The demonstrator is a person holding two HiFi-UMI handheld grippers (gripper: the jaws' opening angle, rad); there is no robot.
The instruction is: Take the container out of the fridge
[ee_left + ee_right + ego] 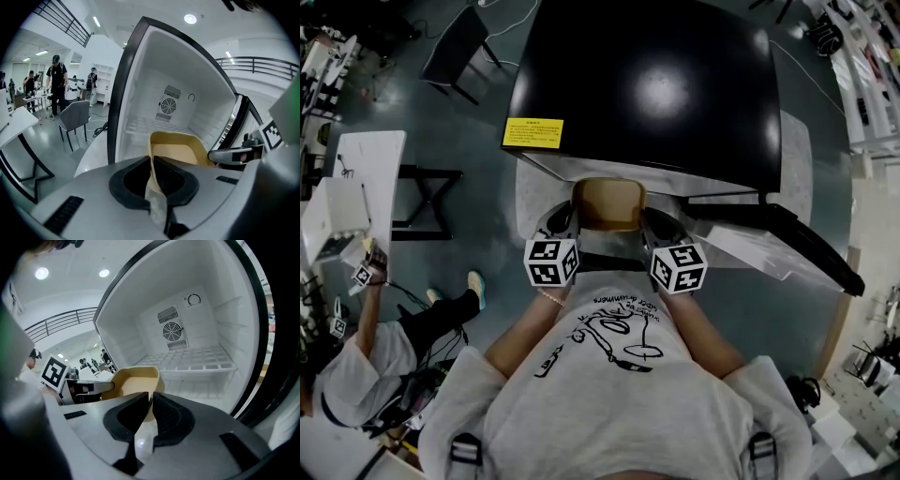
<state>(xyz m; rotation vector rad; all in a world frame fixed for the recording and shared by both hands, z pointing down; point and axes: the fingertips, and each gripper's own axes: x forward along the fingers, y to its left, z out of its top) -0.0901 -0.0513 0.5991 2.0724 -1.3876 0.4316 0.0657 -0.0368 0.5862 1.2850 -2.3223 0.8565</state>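
A tan open-topped container (pixel 607 202) hangs just in front of the open black fridge (pixel 647 84), held from both sides. My left gripper (pixel 568 221) is shut on its left wall, and my right gripper (pixel 651 225) is shut on its right wall. In the left gripper view the black pads (pixel 138 176) pinch the thin rim of the container (pixel 176 150), with the empty white fridge interior (pixel 173 108) behind it. The right gripper view shows my right gripper (pixel 151 401) clamped on the container (pixel 136 380) in front of the wire shelf (pixel 192 359).
The fridge door (pixel 787 239) stands swung open to the right. A grey chair (pixel 75 117) and a white table (pixel 366 159) are at the left, where a seated person (pixel 366 366) is close by. Other people stand far off in the room.
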